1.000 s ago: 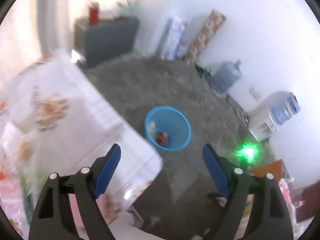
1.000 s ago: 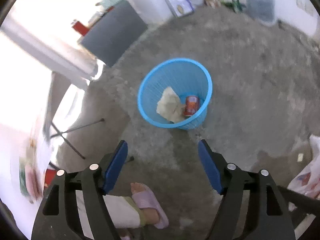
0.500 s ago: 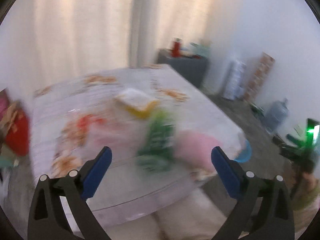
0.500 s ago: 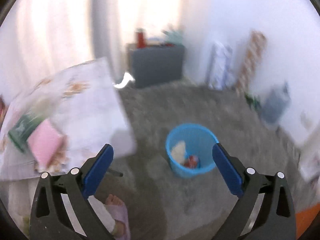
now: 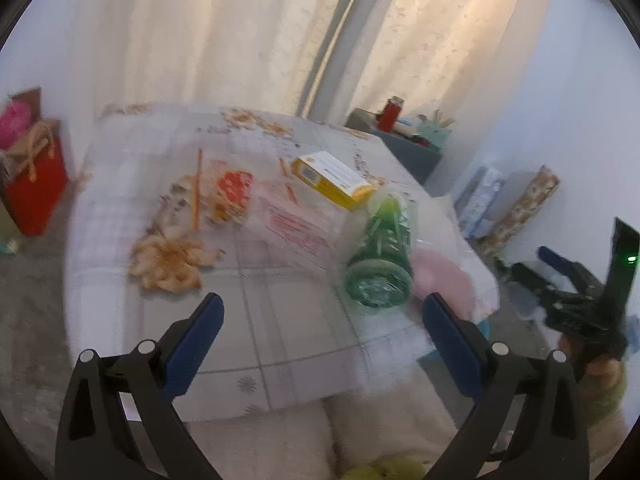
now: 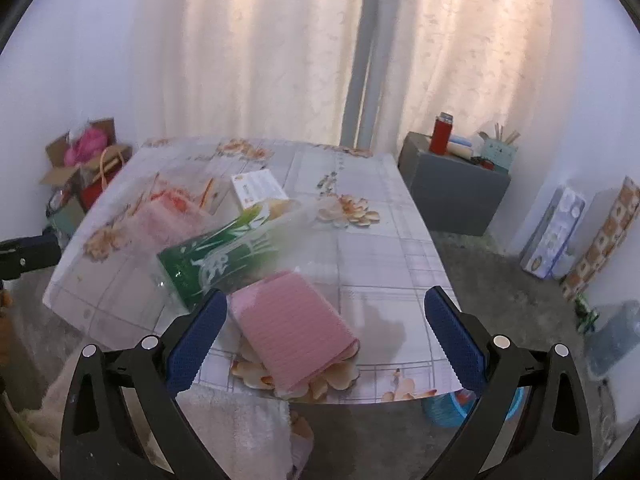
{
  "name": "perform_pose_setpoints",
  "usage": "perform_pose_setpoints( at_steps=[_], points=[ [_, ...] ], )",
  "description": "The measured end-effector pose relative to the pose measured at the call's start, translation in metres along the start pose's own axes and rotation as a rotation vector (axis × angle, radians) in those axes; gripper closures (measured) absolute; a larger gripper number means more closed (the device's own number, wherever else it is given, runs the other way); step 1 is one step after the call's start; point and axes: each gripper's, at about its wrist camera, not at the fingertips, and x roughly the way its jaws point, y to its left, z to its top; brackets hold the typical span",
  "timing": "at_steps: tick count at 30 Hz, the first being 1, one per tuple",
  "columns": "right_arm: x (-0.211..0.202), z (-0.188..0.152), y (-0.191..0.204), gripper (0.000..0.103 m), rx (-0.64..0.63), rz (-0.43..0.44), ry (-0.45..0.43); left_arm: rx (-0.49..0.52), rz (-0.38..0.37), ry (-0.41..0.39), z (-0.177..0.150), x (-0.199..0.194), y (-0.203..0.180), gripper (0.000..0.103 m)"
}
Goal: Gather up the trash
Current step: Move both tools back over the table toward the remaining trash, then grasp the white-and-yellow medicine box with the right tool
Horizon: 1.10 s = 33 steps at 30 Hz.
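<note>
Both claws released, jaws just opened wide, nothing between: left claw (image 5: 320, 328), right claw (image 6: 326, 326). Green tissue pack (image 6: 218, 258) lies beside pink pack (image 6: 292, 326) at counter's (image 6: 384, 240) near edge. Looks light, squashy, slick wrap; I'd pinch across the middle.

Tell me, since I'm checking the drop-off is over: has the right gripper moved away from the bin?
Yes. The right gripper swung from above the bin to face the table; bin now low behind its right finger.

I see a table with a flowered plastic cloth (image 6: 384, 240). At its centre lies a green plastic package (image 6: 216, 260), at five o'clock a pink ribbed pack (image 6: 292, 328), at eleven o'clock a yellow-white carton box (image 6: 258, 188).
</note>
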Motion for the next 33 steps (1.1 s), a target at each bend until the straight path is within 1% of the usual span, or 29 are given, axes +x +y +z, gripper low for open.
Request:
perform_pose_setpoints(
  at_steps=[5,10,14,16,19,21,23,25,27,29,30,33],
  points=[
    [0.007,-0.001,0.009,0.008,-0.002,-0.007,0.062,-0.030,-0.106,0.008,-0.007,0.002,0.004,0.006],
    [0.020,0.002,0.006,0.008,0.056,0.030,0.122,-0.017,-0.126,0.015,-0.006,0.007,0.007,0.006],
    [0.030,0.004,0.003,0.008,0.088,0.040,0.142,-0.055,-0.160,0.037,-0.009,0.013,0.015,0.006],
    [0.028,0.007,-0.001,0.008,0.125,0.066,0.130,-0.076,-0.142,0.039,-0.009,0.016,0.021,0.006],
    [0.022,0.013,-0.005,0.008,0.176,0.118,0.104,-0.090,-0.095,0.038,-0.006,0.021,0.031,0.006],
    [0.021,0.020,-0.005,0.008,0.188,0.168,0.085,-0.097,-0.064,0.032,0.001,0.022,0.039,0.006],
    [0.018,0.033,0.001,0.008,0.168,0.225,0.059,-0.096,-0.023,0.025,0.014,0.024,0.049,0.006],
    [0.017,0.046,0.012,0.008,0.122,0.297,0.049,-0.095,0.018,0.016,0.025,0.027,0.057,0.006],
    [0.017,0.063,0.030,0.008,0.046,0.357,0.032,-0.110,0.062,0.009,0.044,0.034,0.070,0.006],
    [0.021,0.081,0.054,0.008,-0.058,0.422,0.040,-0.137,0.093,0.009,0.059,0.042,0.083,0.006],
    [0.024,0.089,0.065,0.008,-0.098,0.443,0.044,-0.156,0.106,0.007,0.068,0.047,0.091,0.007],
    [0.037,0.107,0.087,0.008,-0.158,0.508,0.065,-0.214,0.113,0.004,0.085,0.056,0.107,0.012]
  ],
)
